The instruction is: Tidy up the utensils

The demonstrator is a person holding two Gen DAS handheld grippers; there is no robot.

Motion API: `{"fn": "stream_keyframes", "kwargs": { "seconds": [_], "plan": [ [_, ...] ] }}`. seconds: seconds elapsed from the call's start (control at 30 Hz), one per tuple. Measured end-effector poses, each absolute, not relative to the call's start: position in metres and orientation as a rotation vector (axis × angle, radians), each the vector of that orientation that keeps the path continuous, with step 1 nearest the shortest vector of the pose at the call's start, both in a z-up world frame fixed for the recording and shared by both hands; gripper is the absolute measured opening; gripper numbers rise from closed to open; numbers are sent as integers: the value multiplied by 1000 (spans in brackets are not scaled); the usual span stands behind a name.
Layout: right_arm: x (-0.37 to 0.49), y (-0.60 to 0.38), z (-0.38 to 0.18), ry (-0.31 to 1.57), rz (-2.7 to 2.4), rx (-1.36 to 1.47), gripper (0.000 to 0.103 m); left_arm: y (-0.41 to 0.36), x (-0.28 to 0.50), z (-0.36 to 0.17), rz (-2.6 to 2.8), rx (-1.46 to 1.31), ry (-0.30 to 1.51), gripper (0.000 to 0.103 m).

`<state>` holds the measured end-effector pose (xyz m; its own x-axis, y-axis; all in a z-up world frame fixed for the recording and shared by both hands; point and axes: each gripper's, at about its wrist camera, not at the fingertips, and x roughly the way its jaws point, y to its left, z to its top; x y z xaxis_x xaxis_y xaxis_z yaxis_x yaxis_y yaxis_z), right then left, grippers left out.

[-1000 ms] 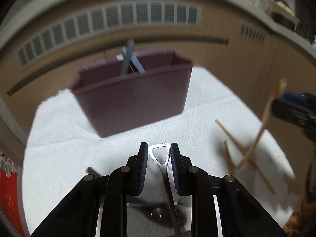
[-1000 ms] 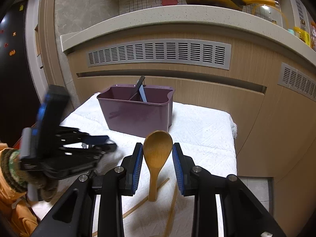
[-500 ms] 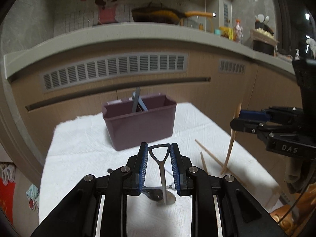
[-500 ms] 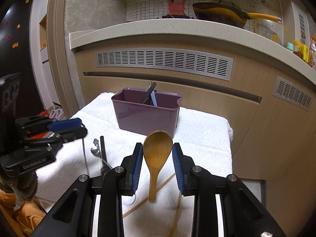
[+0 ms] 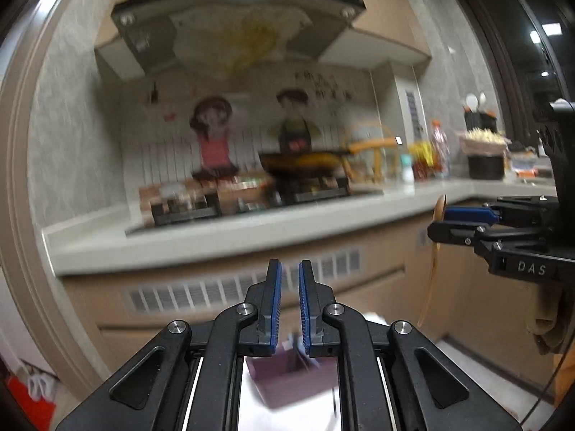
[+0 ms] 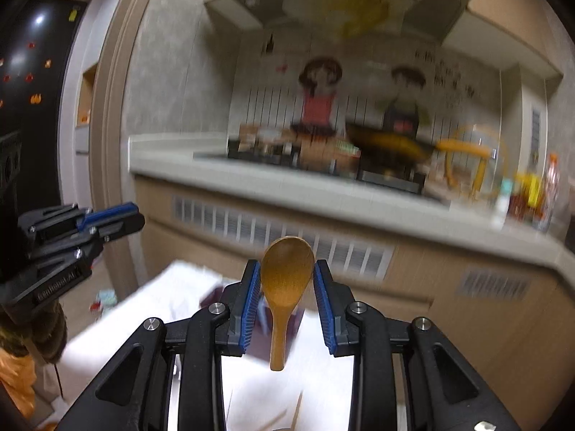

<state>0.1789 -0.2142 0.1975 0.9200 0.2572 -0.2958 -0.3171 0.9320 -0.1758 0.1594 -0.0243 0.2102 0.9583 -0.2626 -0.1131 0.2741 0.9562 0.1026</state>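
We are showing the right claw (image 6: 286,280) pinching a smooth, honey-brown wooden spoon (image 6: 286,280) by its oval bowl, handle hanging down above the white-covered tabletop (image 6: 187,287). The left claw (image 5: 286,301) is standing pressed together and empty over the purple utensil caddy (image 5: 287,380). White letters "DAS" are showing on the right claw's body.

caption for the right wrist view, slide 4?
Right gripper clamps a wooden spoon by its bowl, handle hanging down, above the purple utensil bin; kitchen counter behind.
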Motion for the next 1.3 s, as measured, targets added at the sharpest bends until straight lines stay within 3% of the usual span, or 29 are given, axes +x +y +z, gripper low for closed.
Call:
{"fn": "stream_keyframes", "kwargs": {
  "seconds": [0.13, 0.23, 0.43, 0.47, 0.53, 0.63, 0.83, 1.3],
  "plan": [
    [192, -210, 229, 217, 277, -199, 29, -16, 170, 229, -259, 97, 75, 10],
    [196, -212, 224, 237, 299, -176, 29, -14, 180, 212, -321, 93, 183, 12],
    [197, -207, 154, 419, 368, -214, 29, -17, 200, 109, -389, 159, 487, 17],
    [196, -208, 139, 466, 386, -208, 29, -15, 204, 90, -405, 145, 546, 19],
    [195, -210, 111, 550, 416, -189, 29, -8, 207, 49, -437, 111, 664, 36],
    [191, -216, 74, 668, 454, -153, 29, -8, 193, -3, -479, 128, 771, 52],
    [194, -232, 21, 864, 482, -78, 29, -25, 159, -66, -505, 309, 875, 58],
    [223, -235, -23, 913, 419, -73, 29, -67, 261, -45, -632, 193, 943, 57]
  ]
}}
